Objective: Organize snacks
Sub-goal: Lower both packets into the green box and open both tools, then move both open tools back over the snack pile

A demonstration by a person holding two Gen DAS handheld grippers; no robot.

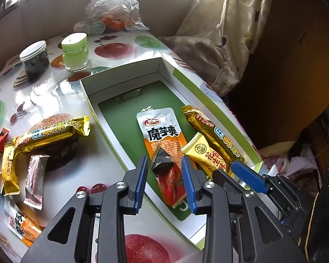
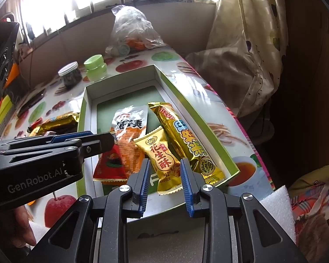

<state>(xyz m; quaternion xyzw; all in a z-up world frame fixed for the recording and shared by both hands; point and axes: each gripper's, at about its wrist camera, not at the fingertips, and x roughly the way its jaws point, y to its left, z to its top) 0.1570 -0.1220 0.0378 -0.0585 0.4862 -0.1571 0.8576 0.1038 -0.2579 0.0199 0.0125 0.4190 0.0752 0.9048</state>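
An open white box (image 1: 88,92) with a green floor (image 2: 88,100) holds a white-and-orange pouch (image 1: 158,129), a red-and-black packet (image 1: 170,179), a small gold peanut-crisp packet (image 2: 162,160) and a long gold bar (image 2: 186,140). My left gripper (image 1: 165,182) is open just above the red-and-black packet, which lies between its blue pads, apart from them. My right gripper (image 2: 164,184) is open over the gold peanut-crisp packet at the box's near end. Its blue finger (image 1: 247,175) shows in the left wrist view. Several loose snacks (image 1: 50,133) lie on the table left of the box.
A fruit-print tablecloth (image 1: 111,50) covers the table. A dark jar (image 1: 35,59), a green jar (image 1: 74,51) and a plastic bag (image 1: 111,11) stand beyond the box. A curtain (image 1: 226,28) hangs at the right. White foam (image 2: 276,206) lies at the near right.
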